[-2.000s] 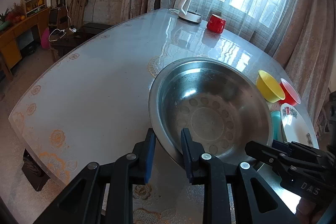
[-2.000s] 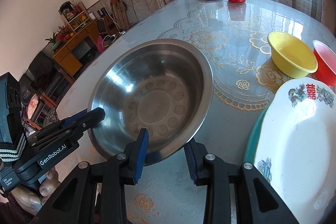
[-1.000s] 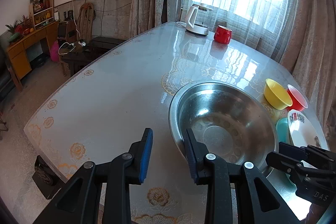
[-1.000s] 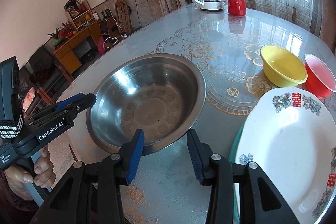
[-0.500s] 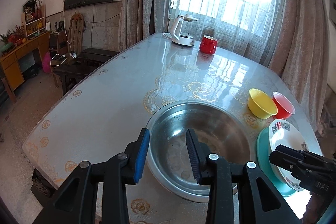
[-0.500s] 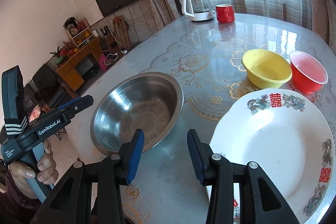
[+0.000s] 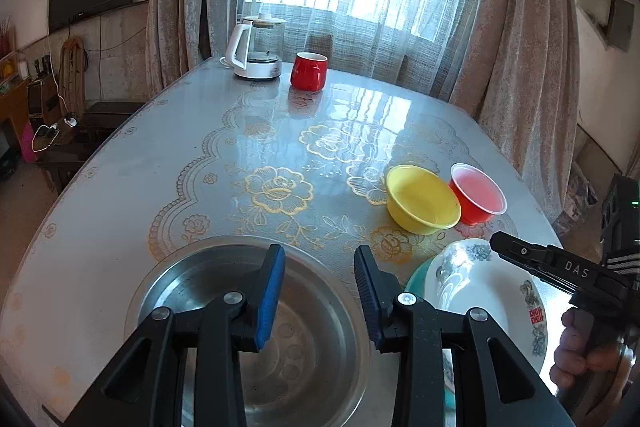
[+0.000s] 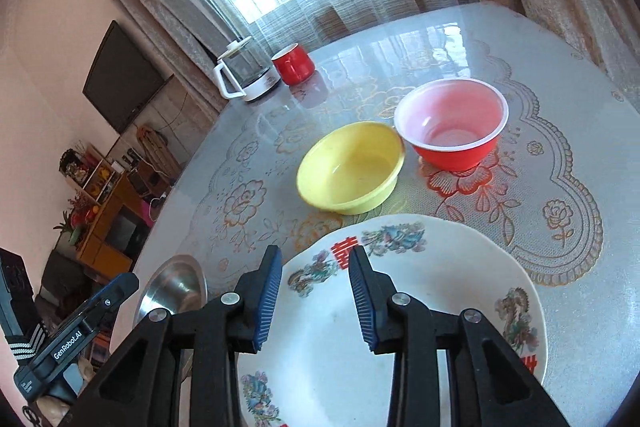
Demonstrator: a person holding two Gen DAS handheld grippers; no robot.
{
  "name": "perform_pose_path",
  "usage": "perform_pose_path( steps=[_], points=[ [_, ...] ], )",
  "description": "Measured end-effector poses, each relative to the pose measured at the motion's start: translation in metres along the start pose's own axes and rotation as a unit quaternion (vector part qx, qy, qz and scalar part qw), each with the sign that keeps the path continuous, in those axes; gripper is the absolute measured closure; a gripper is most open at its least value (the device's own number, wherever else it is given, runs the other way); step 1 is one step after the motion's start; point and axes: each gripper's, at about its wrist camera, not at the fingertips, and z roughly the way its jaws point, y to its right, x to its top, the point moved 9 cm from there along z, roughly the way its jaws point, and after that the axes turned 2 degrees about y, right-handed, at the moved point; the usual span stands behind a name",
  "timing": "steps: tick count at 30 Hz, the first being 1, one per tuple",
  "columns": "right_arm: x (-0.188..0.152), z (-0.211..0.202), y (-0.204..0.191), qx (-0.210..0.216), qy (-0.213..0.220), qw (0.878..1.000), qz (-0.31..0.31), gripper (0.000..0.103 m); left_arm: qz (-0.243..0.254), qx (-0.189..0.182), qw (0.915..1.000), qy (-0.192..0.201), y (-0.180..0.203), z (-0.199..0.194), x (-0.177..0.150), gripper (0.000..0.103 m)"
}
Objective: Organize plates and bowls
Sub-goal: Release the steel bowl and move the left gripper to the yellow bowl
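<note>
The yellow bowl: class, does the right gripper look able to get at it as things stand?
Probably yes. The right gripper, jaws closing on nothing, hangs over the white plate; the yellow bowl sits just beyond, its near rim unblocked, though the red bowl crowds one side.

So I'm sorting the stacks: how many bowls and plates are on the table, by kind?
Bowls: 3 – steel bowl, yellow bowl, red bowl
Plates: 2 – white patterned plate, teal plate under it
Total: 5
</note>
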Motion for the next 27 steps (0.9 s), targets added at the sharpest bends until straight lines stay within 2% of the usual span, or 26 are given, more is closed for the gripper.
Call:
perform_pose_path(
  steps=[4,8,16,20,26,27],
  points=[
    [0.016,0.018,0.027,-0.035,-0.019,0.999,0.035,0.073,0.013,-0.017,0.9996,-0.017,0.023,0.029,0.014,0.066],
    [0.026,0.039,0.043,-0.052,-0.037,0.996,0.061,0.076,0.018,-0.036,0.9981,-0.048,0.042,0.060,0.019,0.067],
    [0.034,0.064,0.051,-0.056,-0.050,0.994,0.085,0.079,-0.008,-0.055,0.9943,-0.091,0.060,0.109,0.028,0.067],
    [0.035,0.071,0.056,-0.058,-0.053,0.993,0.090,0.082,-0.023,-0.051,0.9924,-0.109,0.064,0.131,0.030,0.067],
    [0.039,0.074,0.055,-0.053,-0.049,0.995,0.075,0.087,-0.031,-0.052,0.9880,-0.142,0.073,0.162,0.023,0.069],
    [0.039,0.074,0.055,-0.051,-0.050,0.995,0.073,0.087,-0.036,-0.053,0.9872,-0.146,0.074,0.166,0.020,0.072]
  ],
)
